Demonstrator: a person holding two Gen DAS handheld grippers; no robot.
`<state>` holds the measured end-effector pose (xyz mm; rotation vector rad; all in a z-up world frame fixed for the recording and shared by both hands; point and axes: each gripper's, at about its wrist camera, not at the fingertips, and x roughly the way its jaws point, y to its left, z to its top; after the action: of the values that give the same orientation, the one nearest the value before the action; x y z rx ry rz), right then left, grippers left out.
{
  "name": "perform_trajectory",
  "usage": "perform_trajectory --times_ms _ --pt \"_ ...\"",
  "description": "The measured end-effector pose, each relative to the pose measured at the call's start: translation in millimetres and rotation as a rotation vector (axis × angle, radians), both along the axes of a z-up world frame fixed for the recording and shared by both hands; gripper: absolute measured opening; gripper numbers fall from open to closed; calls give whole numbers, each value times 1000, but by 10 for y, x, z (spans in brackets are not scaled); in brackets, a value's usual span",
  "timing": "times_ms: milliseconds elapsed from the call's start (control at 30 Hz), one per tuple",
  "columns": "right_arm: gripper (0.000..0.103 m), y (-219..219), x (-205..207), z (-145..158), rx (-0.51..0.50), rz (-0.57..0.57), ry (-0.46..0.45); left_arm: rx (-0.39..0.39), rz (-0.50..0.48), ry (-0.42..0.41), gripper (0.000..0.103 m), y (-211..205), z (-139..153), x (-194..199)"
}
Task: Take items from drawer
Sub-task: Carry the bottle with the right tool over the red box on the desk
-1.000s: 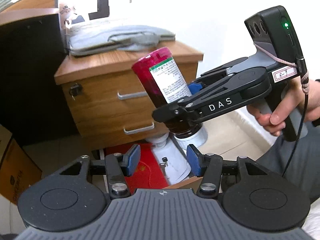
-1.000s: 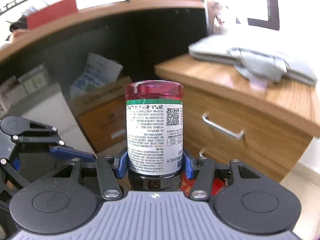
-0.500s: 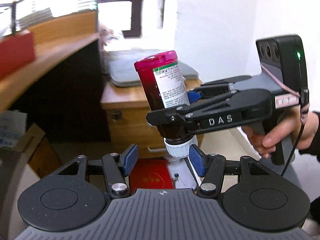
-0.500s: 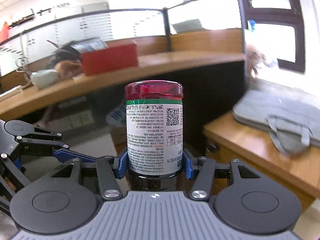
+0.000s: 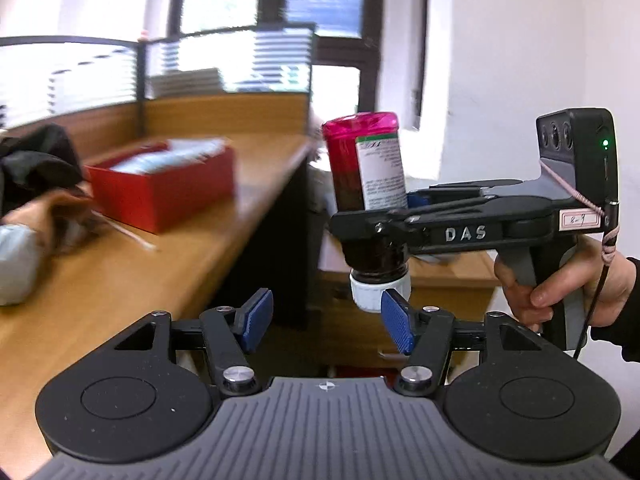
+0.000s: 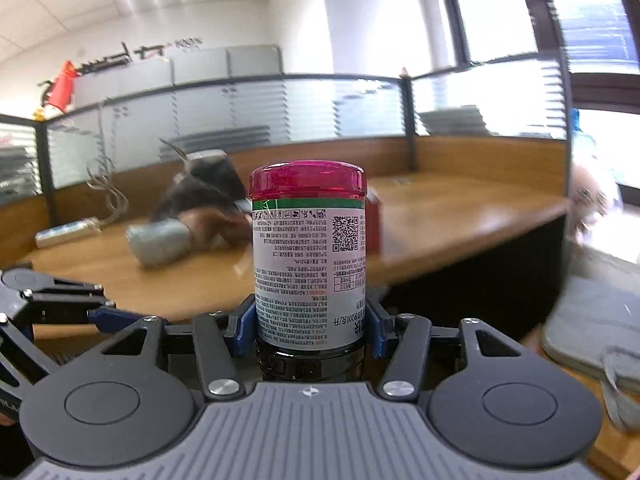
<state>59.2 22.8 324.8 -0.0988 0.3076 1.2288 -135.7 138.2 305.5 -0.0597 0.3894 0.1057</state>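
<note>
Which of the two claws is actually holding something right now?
The right claw, shut on the upside-down bottle; the left claw is open with nothing between its pads.

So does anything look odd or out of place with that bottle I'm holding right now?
Yes: the bottle is held upside down. In the left wrist view its white cap points down and the pink base points up, and the label text reads inverted in the right wrist view. The right gripper grips its body; nothing is spilling.

Left wrist camera is looking rightward across at the right gripper (image 5: 374, 236); right wrist camera is staring close along its fingers; both are catching the bottle (image 6: 308, 260) and desk (image 5: 120, 264).
</note>
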Motion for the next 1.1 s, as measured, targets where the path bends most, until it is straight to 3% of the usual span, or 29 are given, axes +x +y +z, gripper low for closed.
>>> perform_trajectory --times_ms 333,700,867,1100 --pt "60 673 -7 666 37 77 -20 23 125 -85 72 337 339 -233" --pt "60 1348 368 1262 -17 48 -16 -7 203 -116 74 660 381 -64" --pt "60 1678 624 1338 -85 27 5 12 229 -131 74 741 409 95" --pt "60 2057 913 1195 -157 17 24 60 296 -147 77 839 446 291"
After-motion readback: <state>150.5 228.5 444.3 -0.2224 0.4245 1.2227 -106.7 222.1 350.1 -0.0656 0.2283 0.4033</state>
